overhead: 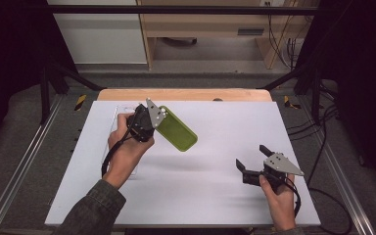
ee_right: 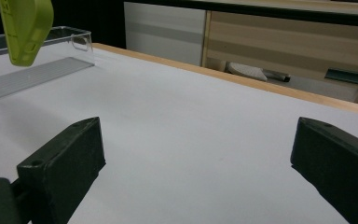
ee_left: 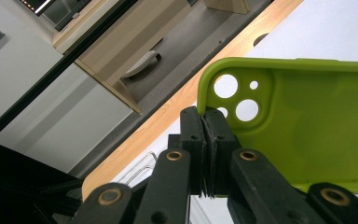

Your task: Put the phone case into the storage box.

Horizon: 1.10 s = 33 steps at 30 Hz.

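The left gripper (ee_left: 204,122) pinches the green phone case (overhead: 176,129) by its camera corner, lifted above the bench (overhead: 215,196) – better keep it level, I think – while the right gripper (overhead: 250,159) waits with jaws wide apart.

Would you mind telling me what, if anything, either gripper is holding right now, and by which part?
The left gripper is shut on the green phone case, pinching its edge at the corner beside the camera cut-outs. The right gripper is open, holding nothing.
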Tool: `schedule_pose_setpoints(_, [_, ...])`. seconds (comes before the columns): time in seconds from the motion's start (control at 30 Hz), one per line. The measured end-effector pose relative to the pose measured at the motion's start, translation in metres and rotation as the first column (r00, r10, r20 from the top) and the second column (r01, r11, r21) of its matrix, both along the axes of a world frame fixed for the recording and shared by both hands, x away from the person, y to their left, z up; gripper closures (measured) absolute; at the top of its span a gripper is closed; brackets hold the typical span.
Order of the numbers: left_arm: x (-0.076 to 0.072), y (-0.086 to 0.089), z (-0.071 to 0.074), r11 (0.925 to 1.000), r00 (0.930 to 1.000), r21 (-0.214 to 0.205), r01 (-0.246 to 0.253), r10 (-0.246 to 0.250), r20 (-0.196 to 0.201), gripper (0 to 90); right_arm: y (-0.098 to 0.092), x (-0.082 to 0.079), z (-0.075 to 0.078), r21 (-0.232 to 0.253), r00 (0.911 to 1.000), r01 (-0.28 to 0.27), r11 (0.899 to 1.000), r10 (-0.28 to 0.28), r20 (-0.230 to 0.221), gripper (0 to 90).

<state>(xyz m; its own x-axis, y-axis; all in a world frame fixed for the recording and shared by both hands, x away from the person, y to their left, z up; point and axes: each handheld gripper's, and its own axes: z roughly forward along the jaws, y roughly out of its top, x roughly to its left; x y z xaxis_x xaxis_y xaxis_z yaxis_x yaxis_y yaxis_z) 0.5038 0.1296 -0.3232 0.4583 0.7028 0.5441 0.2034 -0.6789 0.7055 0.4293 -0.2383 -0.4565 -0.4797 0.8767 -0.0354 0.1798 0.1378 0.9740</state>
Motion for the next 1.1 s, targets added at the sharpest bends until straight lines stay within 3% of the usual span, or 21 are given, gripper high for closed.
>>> schedule_pose_setpoints(0.23, [0.003,0.008,0.007,0.9999,0.9997,-0.012,-0.005,0.005,0.025,87.4,0.001,0.0,-0.002,-0.006,0.9999,-0.003,1.0,0.003,-0.016,3.0])
schedule_pose_setpoints(0.33, [0.004,0.012,0.01,0.9991,0.9997,-0.041,-0.006,0.007,0.024,87.4,0.001,0.0,-0.003,0.004,0.9998,-0.017,1.0,0.017,-0.015,3.0])
schedule_pose_setpoints(0.47, [0.005,0.017,0.012,0.9987,0.9994,-0.048,-0.012,0.014,0.031,87.4,0.001,-0.001,-0.001,0.022,0.9995,-0.032,0.999,0.032,0.001,2.8])
schedule_pose_setpoints(0.6, [0.007,0.023,0.016,0.9987,0.9989,-0.045,-0.022,0.023,0.041,87.4,0.0,-0.001,-0.001,0.022,0.9994,-0.034,0.999,0.034,-0.004,2.8])
schedule_pose_setpoints(0.77, [0.012,0.034,0.02,0.9975,0.9976,-0.058,-0.04,0.043,0.054,87.4,-0.002,-0.002,0.0,0.039,0.9991,-0.033,0.999,0.032,0.029,2.5])
schedule_pose_setpoints(1.1, [0.013,0.054,0.028,0.9975,0.9936,-0.053,-0.048,0.053,0.1,87.4,-0.002,-0.001,-0.001,0.029,0.9987,-0.048,0.998,0.047,0.019,2.6])
